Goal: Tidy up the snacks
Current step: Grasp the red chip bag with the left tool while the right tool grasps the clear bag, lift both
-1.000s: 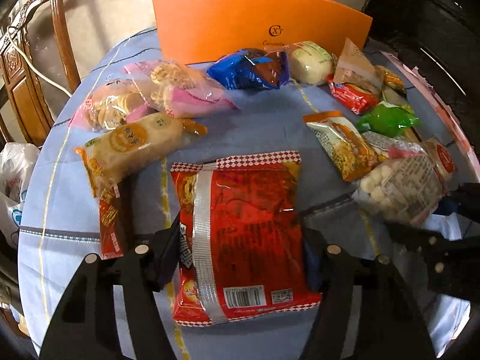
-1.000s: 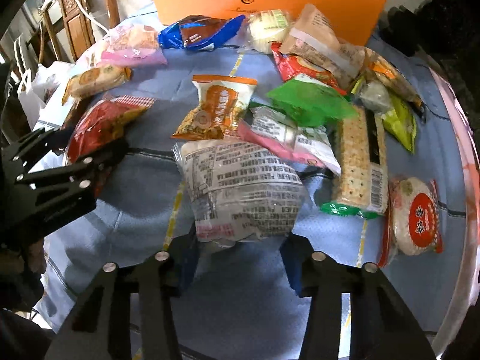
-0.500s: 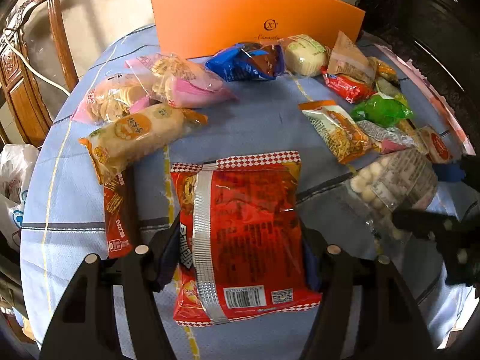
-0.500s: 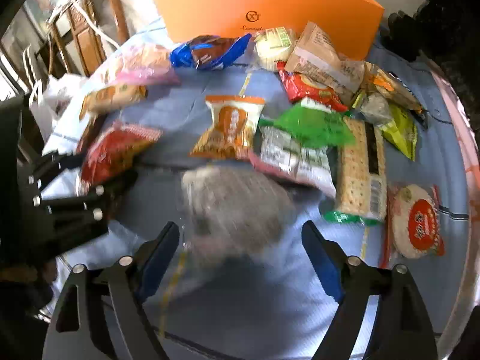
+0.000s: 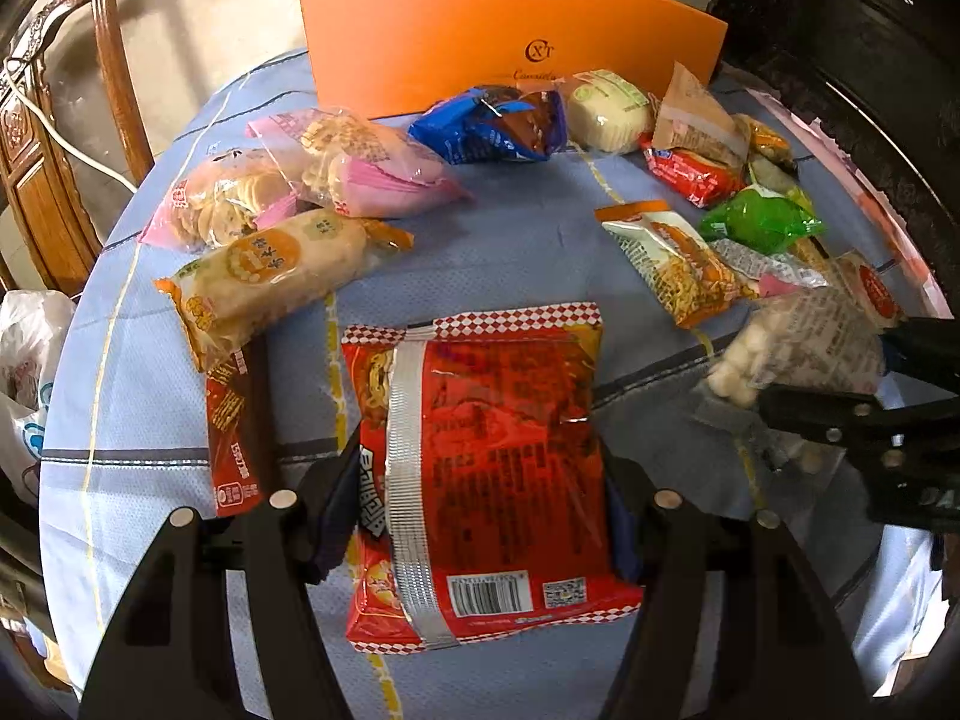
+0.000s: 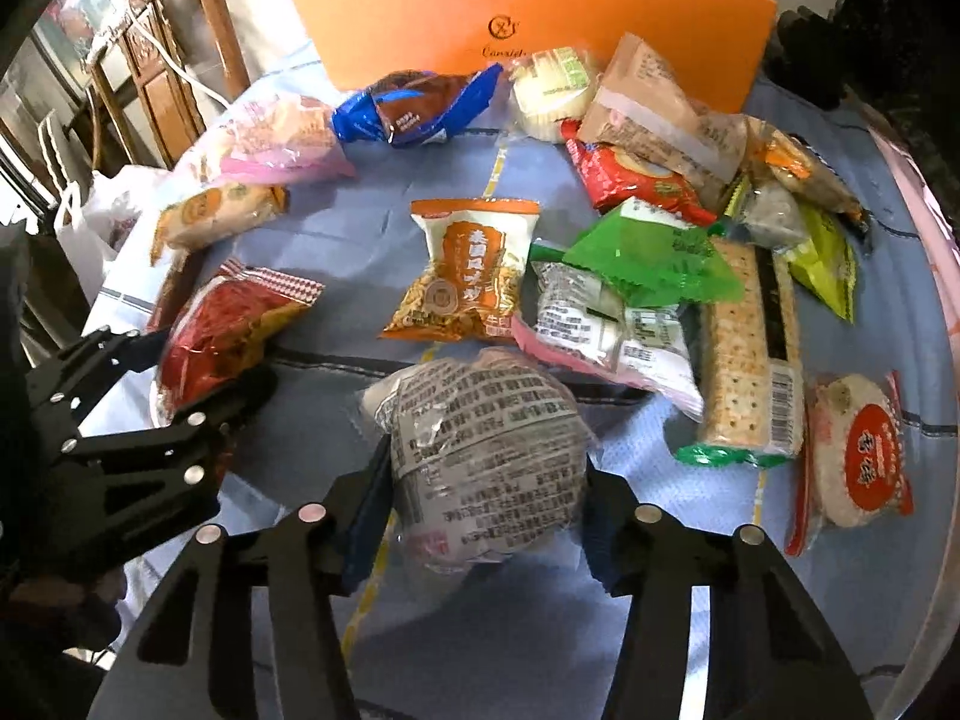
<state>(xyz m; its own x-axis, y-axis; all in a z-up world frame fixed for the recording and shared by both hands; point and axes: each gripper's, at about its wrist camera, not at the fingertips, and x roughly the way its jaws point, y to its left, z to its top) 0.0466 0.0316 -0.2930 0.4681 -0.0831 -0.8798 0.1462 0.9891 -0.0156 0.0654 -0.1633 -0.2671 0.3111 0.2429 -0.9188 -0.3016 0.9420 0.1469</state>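
Observation:
A red instant-noodle packet [image 5: 498, 420] lies flat on the blue tablecloth [image 5: 510, 252], back side up. My left gripper [image 5: 480, 516] is shut on it, one pad on each long side. In the right wrist view, that left gripper [image 6: 198, 372] and the red packet [image 6: 228, 324] are at the left. A clear bag of small white balls with a printed label [image 6: 480, 420] sits bunched between the pads of my right gripper [image 6: 486, 510]. Its jaws are closing and the pads press the bag's sides. The left wrist view shows this bag [image 5: 810, 342] at the far right.
An orange box [image 5: 510, 36] stands upright at the back of the round table. Several snack packs lie around: pink cracker bags [image 5: 336, 168], a blue pack [image 5: 492, 126], an orange noodle-snack pack [image 6: 462, 276], a cracker sleeve [image 6: 750, 360]. A wooden chair [image 5: 120, 90] stands left.
My right gripper let go of the clear bag, opened wide, then closed around its middle; the bag now looks bunched. The left gripper and red packet have not moved.

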